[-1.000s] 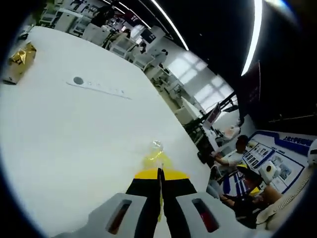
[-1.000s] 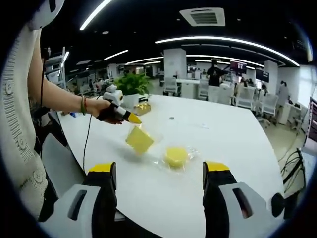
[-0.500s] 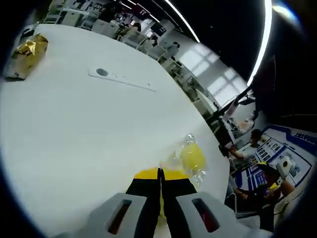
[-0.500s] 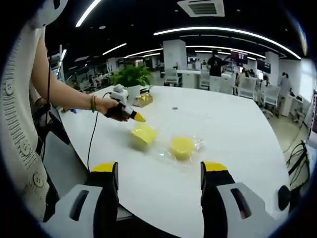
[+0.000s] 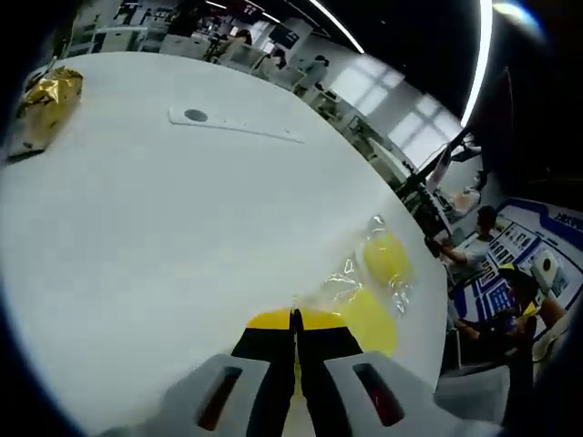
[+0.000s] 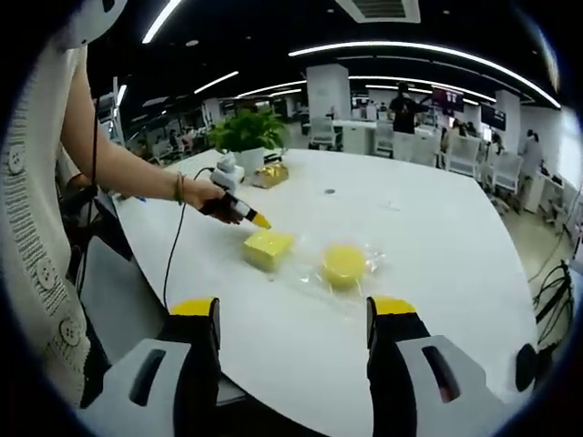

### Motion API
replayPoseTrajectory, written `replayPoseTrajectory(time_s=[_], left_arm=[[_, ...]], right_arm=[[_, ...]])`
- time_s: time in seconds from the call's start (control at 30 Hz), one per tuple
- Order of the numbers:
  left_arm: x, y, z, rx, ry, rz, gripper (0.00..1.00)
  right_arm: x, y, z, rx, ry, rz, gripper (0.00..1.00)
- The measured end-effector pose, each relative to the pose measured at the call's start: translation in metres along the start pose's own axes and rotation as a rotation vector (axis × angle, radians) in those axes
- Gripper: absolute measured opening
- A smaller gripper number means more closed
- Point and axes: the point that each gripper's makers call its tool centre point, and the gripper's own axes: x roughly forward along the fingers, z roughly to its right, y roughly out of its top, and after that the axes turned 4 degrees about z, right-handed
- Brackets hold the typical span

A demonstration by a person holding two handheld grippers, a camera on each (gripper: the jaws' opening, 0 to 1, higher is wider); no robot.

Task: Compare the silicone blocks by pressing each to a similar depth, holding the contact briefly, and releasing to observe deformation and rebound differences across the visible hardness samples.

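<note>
White table (image 6: 437, 246), round-edged, bearing two yellow silicone samples near the person's side.

Square block (image 6: 268, 248) — lies flat on the table in the right gripper view, inside a clear wrapper (image 5: 339, 289) that crinkles around it. Placed just beside the round block (image 6: 344, 264), also wrapped; the pair sit side by side, probably so each can be pressed in turn from one stance.

Left gripper (image 6: 253, 218) — jaws together, yellow tips meeting in a single line in the left gripper view. Its tip is at the square block's near corner; whether it clamps the wrapper or only touches it cannot be told. Closed jaws would give one blunt point, suited to pressing.

Right gripper (image 6: 291, 314) — jaws wide apart, nothing between them, held well back from both blocks; apparently waiting while giving a clear look at the samples.

Also on the table: gold packet (image 5: 44, 102) and a potted plant (image 6: 246, 137) at the far side, well apart from the blocks.
</note>
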Motion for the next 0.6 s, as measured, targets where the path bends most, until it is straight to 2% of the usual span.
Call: replayPoseTrajectory(time_s=[0.1,0.27,0.4,0.53,0.6], left_arm=[[-0.003,0.004,-0.004,0.056,0.047,0.016,0.02],[-0.015,0.002,0.000,0.103,0.076,0.022,0.20],[-0.030,-0.002,0.003,0.170,0.113,0.020,0.25],[-0.049,-0.002,0.014,0.191,0.140,0.048,0.33],[-0.058,-0.006,0.023,0.189,0.147,0.040,0.38]], right_arm=[[0.000,0.004,-0.002,-0.006,0.009,0.013,0.59],[-0.002,0.008,-0.005,-0.018,0.016,0.032,0.59],[-0.004,0.011,-0.009,-0.024,0.024,0.048,0.59],[-0.006,0.017,-0.014,-0.027,0.039,0.083,0.59],[-0.005,0.019,-0.016,-0.012,0.054,0.089,0.59]])
